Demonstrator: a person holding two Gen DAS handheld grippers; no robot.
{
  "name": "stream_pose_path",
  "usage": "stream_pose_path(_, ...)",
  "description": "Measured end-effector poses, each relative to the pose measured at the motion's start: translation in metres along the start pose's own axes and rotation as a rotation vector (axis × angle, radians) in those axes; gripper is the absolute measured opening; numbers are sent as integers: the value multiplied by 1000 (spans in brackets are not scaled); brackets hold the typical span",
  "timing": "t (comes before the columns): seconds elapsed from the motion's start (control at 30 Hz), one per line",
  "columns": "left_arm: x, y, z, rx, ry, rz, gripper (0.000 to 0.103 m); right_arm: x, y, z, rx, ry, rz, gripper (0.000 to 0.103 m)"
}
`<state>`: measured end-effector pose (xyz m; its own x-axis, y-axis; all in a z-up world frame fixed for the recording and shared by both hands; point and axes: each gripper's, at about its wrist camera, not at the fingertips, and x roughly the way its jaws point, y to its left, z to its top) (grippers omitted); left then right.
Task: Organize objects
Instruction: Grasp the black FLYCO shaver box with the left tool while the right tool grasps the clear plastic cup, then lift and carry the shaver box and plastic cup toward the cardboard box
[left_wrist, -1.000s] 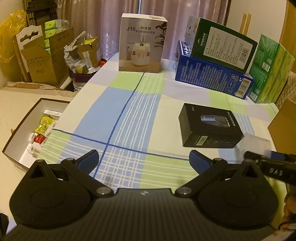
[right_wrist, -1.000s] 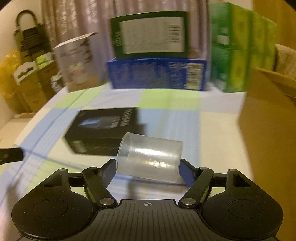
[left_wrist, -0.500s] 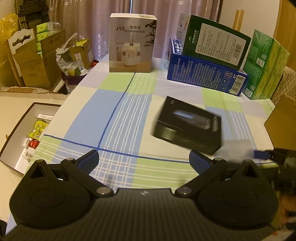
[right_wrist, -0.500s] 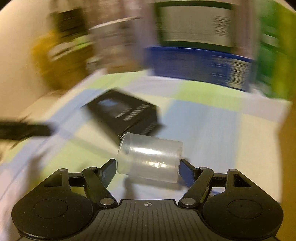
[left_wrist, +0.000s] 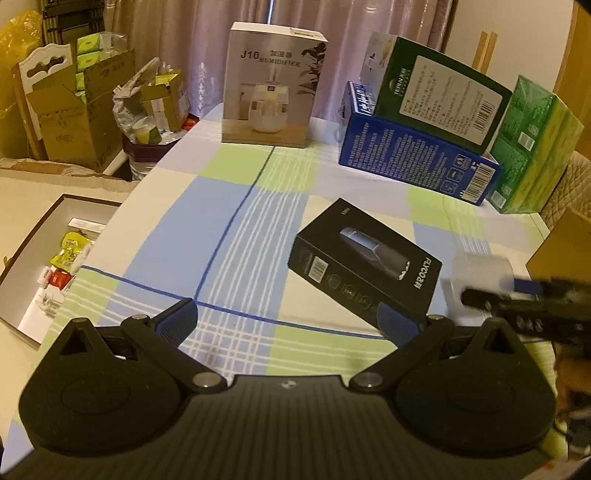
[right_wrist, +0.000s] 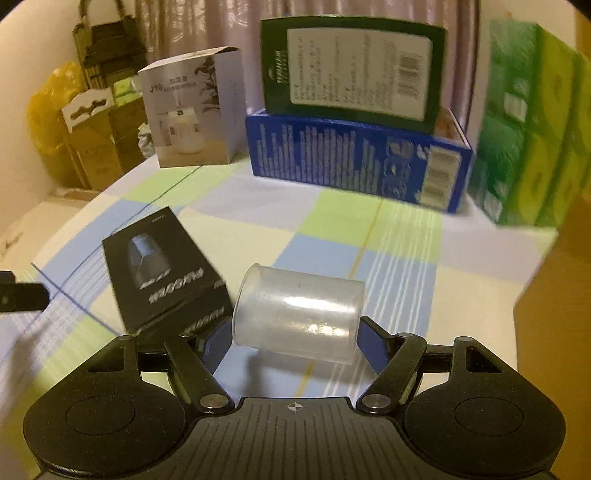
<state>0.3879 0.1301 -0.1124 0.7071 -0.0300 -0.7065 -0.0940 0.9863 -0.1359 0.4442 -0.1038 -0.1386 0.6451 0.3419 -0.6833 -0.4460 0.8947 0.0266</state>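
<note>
We see the left gripper (left_wrist: 286, 317): matte black plastic body, ribbed centre panel with a small white round mark, two rounded lobes with shallow round discs and triangular cut-outs. Black link arms pivot on silver screws. Fingers (left_wrist: 177, 320) carry dark blue ribbed pads.

The right gripper (right_wrist: 293, 341) is the same build: black body, ribbed centre, small white crosshair mark, round discs on both lobes, silver screws at the arm pivots, triangular cut-outs, blue pads on its fingers (right_wrist: 373, 345). From the left wrist view its side looks black with faint pale lettering, blurred, unreadable.
</note>
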Motion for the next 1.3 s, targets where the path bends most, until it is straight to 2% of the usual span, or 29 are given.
stream_pose_path(0.07,1,0,0,2,8,-1,102,2,4,3,-45,8,52,70)
stream_pose_path(0.2,2,3,0,-4,12,0,102,-13,26,-12,-143,76,243,70)
stream_pose_path(0.23,3,3,0,-7,14,2,102,-16,27,-18,-136,81,247,70)
stream_pose_path(0.33,8,0,2,-5,22,-1,102,-27,18,-33,-42,91,212,70)
stream_pose_path(0.47,23,-14,10,26,45,-11,101,-33,2,-40,39,102,120,70)
stream_pose_path(0.57,36,-25,19,8,76,-29,94,-41,-15,-43,126,86,75,70)
stream_pose_path(0.7,61,-39,25,-26,126,-34,92,-50,-27,-50,156,67,45,70)
stream_pose_path(0.83,69,-51,17,14,148,8,85,-61,-30,-57,178,62,40,70)
stream_pose_path(0.93,58,-59,8,70,161,21,82,-68,-30,-60,190,69,46,70)
stream_pose_path(1.03,38,-63,-12,118,187,3,82,-76,-27,-62,199,68,57,70)
stream_pose_path(1.2,-16,-69,-55,205,237,-46,82,-100,-8,-70,188,85,99,70)
stream_pose_path(1.3,-50,-65,-81,224,244,-65,82,-121,4,-81,174,97,122,70)
